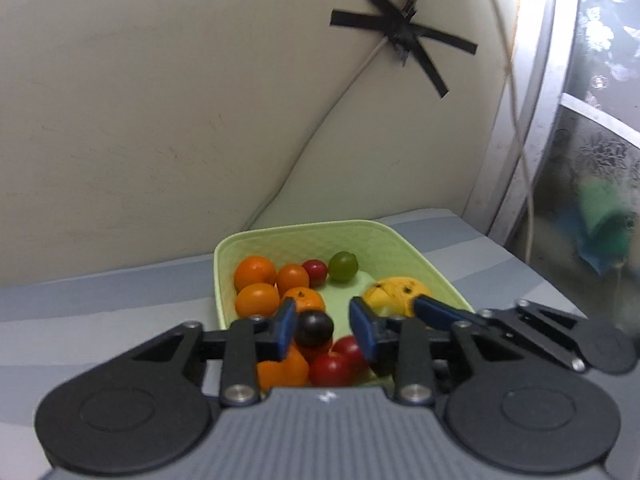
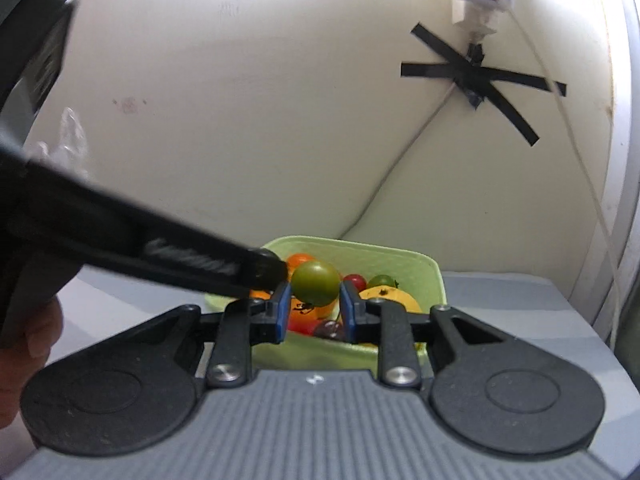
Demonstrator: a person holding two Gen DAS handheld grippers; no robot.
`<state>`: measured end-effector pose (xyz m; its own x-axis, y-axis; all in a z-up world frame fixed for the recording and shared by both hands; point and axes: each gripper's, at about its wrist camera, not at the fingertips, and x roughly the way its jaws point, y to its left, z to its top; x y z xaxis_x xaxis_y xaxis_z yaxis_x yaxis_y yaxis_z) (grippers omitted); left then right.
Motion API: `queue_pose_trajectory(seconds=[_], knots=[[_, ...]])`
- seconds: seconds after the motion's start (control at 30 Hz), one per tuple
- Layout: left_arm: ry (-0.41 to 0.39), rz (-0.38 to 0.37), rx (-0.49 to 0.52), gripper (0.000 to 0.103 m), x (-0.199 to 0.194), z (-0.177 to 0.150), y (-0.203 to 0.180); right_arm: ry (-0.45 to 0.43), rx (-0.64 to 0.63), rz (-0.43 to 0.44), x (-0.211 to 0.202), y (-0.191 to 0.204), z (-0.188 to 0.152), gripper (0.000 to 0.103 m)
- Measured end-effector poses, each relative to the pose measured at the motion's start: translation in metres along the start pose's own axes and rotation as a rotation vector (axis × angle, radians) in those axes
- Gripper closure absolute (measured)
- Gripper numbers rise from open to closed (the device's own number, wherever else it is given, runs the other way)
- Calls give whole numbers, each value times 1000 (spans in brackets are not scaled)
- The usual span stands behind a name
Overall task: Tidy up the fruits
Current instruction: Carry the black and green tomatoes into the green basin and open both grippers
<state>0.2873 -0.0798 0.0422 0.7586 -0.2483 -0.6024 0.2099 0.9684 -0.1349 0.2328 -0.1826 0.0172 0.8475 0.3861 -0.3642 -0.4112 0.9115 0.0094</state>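
A light green basket (image 1: 248, 246) holds several oranges (image 1: 255, 273), red cherry tomatoes (image 1: 331, 369), a green fruit (image 1: 343, 266) and a yellow fruit (image 1: 394, 288). My left gripper (image 1: 323, 330) is open over the basket's near end; a dark round fruit (image 1: 314, 328) touches its left finger, apart from the right finger. The right gripper's fingers (image 1: 438, 312) reach in beside the yellow fruit. In the right wrist view, my right gripper (image 2: 314, 308) is shut on a green tomato (image 2: 315, 283) above the basket (image 2: 416, 266).
The basket stands on a grey-blue striped surface (image 1: 100, 300) against a cream wall with a taped cable (image 1: 402, 34). The left gripper's body (image 2: 120, 240) crosses the right wrist view at left. A window frame (image 1: 532, 120) is at right.
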Motion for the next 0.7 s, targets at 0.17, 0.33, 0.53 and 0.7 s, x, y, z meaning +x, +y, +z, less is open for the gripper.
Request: queue_pose_trajectory(seconds=[0.17, 0.33, 0.53, 0.7], knots=[[-4, -10, -74, 62, 2, -1, 11, -31, 26, -35, -6, -15, -8, 54], [-50, 26, -119, 53, -37, -18, 20, -44, 129, -54, -24, -26, -9, 54], [-77, 186, 23, 42, -83, -59, -7, 27, 283, -20, -49, -36, -12, 54], [-12, 202, -9, 35, -100, -88, -21, 91, 350, -17, -82, -28, -40, 53]])
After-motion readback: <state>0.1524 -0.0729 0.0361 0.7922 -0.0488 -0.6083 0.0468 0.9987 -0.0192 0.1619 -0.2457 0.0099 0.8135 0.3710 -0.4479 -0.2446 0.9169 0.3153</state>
